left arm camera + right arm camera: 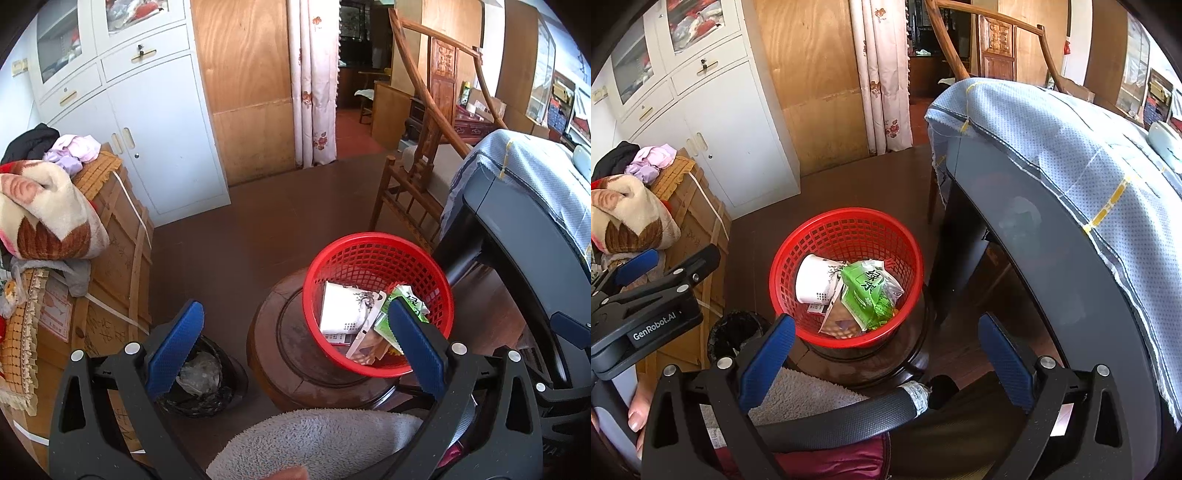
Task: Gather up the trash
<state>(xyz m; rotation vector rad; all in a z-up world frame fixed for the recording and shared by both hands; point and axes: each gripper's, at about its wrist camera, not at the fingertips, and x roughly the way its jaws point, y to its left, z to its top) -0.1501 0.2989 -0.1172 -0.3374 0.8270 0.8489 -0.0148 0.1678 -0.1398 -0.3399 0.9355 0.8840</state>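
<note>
Holding both tongs, left (295,339) and right (886,350), open and empty, I should grip the basket (783,258) rim firmly before tipping into the bin (207,398).

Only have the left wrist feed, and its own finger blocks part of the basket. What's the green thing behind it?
Observer: A green packet, fully in sight from the right wrist, lying on top of the pile in the red basket.
Operator: Right gripper holding anything?
Observer: No. The right gripper is open and empty, pointed at the basket.
Operator: Anything near its fingers?
Observer: A black padded bar, likely a chair arm, crosses low between them.
</note>
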